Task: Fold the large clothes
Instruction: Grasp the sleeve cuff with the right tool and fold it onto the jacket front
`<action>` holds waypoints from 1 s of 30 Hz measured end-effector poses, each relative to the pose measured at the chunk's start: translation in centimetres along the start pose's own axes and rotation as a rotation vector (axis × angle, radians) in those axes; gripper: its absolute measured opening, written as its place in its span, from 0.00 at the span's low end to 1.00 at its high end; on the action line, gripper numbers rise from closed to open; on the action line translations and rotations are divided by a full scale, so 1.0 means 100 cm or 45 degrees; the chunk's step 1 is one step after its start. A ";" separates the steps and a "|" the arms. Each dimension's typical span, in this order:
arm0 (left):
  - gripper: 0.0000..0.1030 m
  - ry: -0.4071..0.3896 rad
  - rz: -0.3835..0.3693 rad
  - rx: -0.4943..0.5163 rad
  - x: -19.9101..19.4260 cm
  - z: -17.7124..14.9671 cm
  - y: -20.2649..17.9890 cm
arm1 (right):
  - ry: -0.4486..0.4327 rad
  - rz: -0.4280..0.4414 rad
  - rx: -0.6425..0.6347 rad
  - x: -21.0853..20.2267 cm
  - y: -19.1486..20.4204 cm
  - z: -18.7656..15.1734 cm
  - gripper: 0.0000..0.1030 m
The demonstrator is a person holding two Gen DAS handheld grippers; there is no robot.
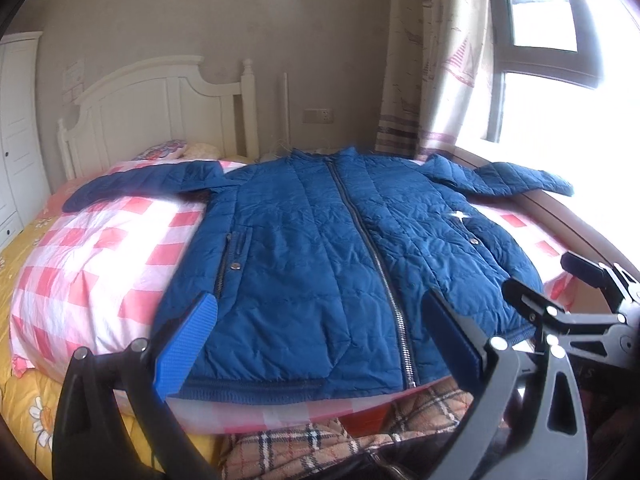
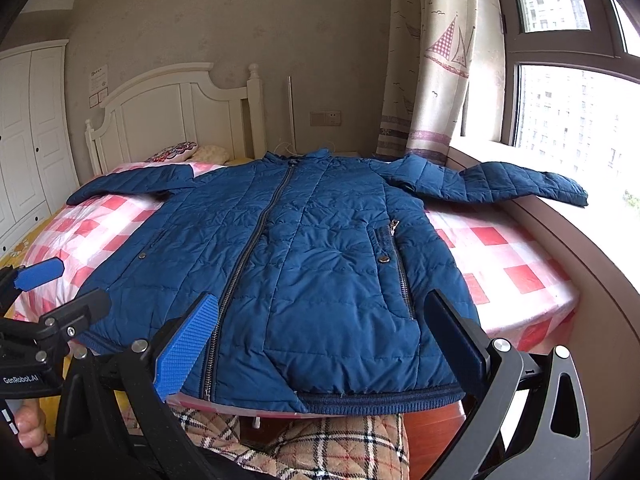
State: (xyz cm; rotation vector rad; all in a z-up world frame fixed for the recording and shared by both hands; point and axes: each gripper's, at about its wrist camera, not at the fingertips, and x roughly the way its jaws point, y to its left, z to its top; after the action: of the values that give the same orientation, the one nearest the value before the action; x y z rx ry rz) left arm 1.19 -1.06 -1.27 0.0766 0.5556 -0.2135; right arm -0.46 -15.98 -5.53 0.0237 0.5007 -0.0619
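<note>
Beige walls [image 2: 240, 20] back a white wooden headboard [image 2: 168, 108]; a white panelled wardrobe [image 2: 28, 128] stands left, sailboat-print curtain [image 2: 440, 60] beside the bright window [image 2: 568, 112].

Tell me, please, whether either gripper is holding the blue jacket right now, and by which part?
Nothing is held. The left gripper and right gripper are both open above the jacket's hem.

both wrist views face the headboard [image 1: 168, 96], near the jacket [image 2: 304, 248] hem.

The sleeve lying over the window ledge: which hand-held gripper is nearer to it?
Right. The right hand-held gripper hangs open at the jacket hem on the window side of the zipper; the left hand-held gripper sits farther from that sleeve.
</note>
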 end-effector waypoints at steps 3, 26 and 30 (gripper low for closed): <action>0.98 0.119 -0.038 0.091 0.028 0.012 -0.011 | -0.017 -0.110 0.049 0.021 -0.037 0.021 0.96; 0.98 0.462 -0.019 -0.168 0.358 0.116 0.055 | 0.215 -0.556 1.101 0.181 -0.452 0.120 0.79; 0.98 0.452 -0.034 -0.170 0.355 0.114 0.054 | 0.186 -0.637 1.115 0.191 -0.462 0.120 0.73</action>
State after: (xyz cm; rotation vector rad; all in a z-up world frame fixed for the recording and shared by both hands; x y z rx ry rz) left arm 37.68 -3.68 -10.39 -0.0240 0.9230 -0.1889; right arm 19.03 -63.56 -4.50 0.7651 0.5843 -0.7714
